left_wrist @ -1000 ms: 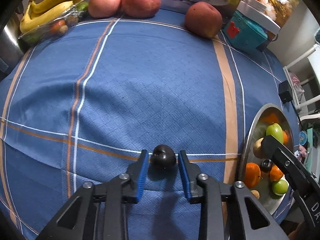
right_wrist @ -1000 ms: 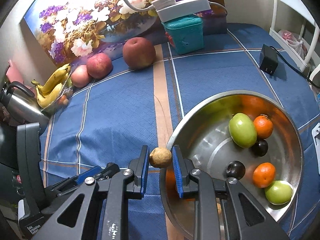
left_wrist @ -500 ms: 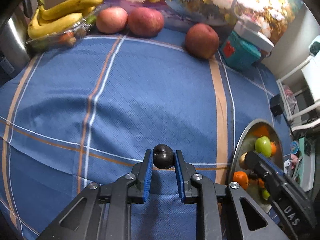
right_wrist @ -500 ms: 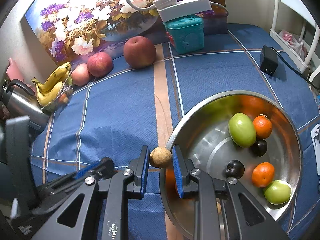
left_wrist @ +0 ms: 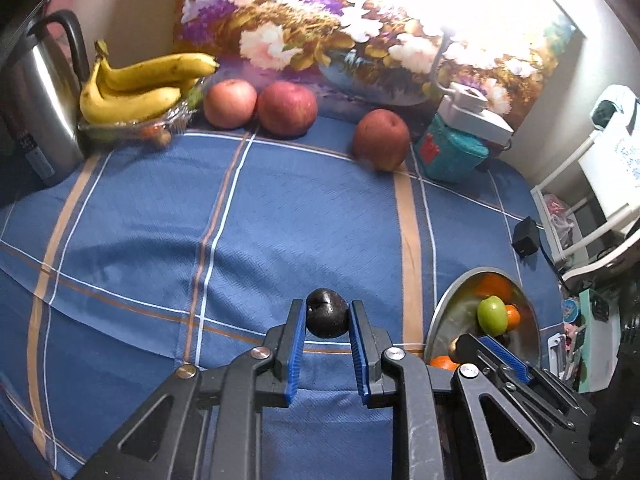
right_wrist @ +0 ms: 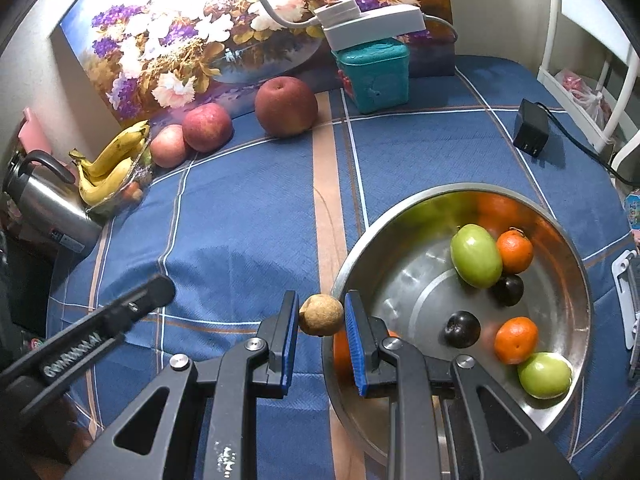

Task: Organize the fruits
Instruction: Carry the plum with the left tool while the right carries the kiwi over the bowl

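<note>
My left gripper (left_wrist: 326,314) is shut on a dark plum (left_wrist: 327,313) and holds it above the blue checked tablecloth (left_wrist: 280,220). My right gripper (right_wrist: 321,314) is shut on a small brown fruit (right_wrist: 321,315), hanging at the left rim of the steel bowl (right_wrist: 568,240). Inside the bowl lie green fruits (right_wrist: 476,256), oranges (right_wrist: 515,251) and dark plums (right_wrist: 462,329). In the left wrist view the bowl (left_wrist: 444,308) sits at the lower right with the right gripper's fingers (left_wrist: 504,356) over it. The left gripper's finger (right_wrist: 132,304) shows at the left of the right wrist view.
At the back stand three red apples (left_wrist: 380,140), a bunch of bananas (left_wrist: 136,88) on a clear tray, a steel kettle (left_wrist: 36,112), a teal box (left_wrist: 452,152) with a white lamp base on it, and a flower painting. A black charger (right_wrist: 530,128) lies at the right.
The left gripper closed on the dark plum and lifted it off the cloth, so more of the back of the table shows. The right gripper kept still with the brown fruit.
</note>
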`<state>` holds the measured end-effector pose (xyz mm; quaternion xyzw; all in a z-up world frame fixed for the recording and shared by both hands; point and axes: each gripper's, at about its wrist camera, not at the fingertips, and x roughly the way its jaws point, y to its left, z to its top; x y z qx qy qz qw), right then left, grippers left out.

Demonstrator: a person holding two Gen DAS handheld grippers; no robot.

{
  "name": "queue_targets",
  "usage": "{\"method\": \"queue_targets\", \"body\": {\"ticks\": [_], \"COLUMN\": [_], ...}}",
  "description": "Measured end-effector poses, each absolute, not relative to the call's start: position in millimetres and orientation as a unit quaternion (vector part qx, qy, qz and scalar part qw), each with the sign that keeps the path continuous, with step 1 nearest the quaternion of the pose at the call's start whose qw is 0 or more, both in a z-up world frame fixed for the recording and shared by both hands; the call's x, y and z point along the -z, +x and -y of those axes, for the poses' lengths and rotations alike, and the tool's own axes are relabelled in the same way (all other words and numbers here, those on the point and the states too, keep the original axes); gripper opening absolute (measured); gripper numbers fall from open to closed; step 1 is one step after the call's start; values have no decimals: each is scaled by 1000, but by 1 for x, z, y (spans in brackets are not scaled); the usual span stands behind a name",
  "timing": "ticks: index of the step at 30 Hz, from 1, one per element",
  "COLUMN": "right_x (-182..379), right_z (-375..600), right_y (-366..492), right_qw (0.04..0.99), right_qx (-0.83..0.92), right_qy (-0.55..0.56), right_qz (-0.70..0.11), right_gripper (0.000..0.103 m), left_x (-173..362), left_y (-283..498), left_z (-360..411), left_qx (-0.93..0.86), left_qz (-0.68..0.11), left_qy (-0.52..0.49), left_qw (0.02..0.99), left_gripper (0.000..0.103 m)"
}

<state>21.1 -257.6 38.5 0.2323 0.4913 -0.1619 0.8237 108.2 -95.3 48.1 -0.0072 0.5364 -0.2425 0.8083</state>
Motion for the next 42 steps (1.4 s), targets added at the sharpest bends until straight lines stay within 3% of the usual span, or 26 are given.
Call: {"method": "queue_targets", "body": {"ticks": [18, 42], "right_x": [-38, -26], "right_z": [306, 340], "right_y": [-21, -31], "right_qw": [792, 780], "right_qx": [240, 269], "right_qy": [233, 232], "right_qz": [-511, -515], "right_gripper": [24, 25], "left_x": [-49, -8], "left_y": [71, 59], "left_z": [154, 224], "left_qx": [310, 341], "left_qz": [-536, -523], "left_qy": [32, 107], "left_qw": [784, 774], "left_gripper": [23, 23]}}
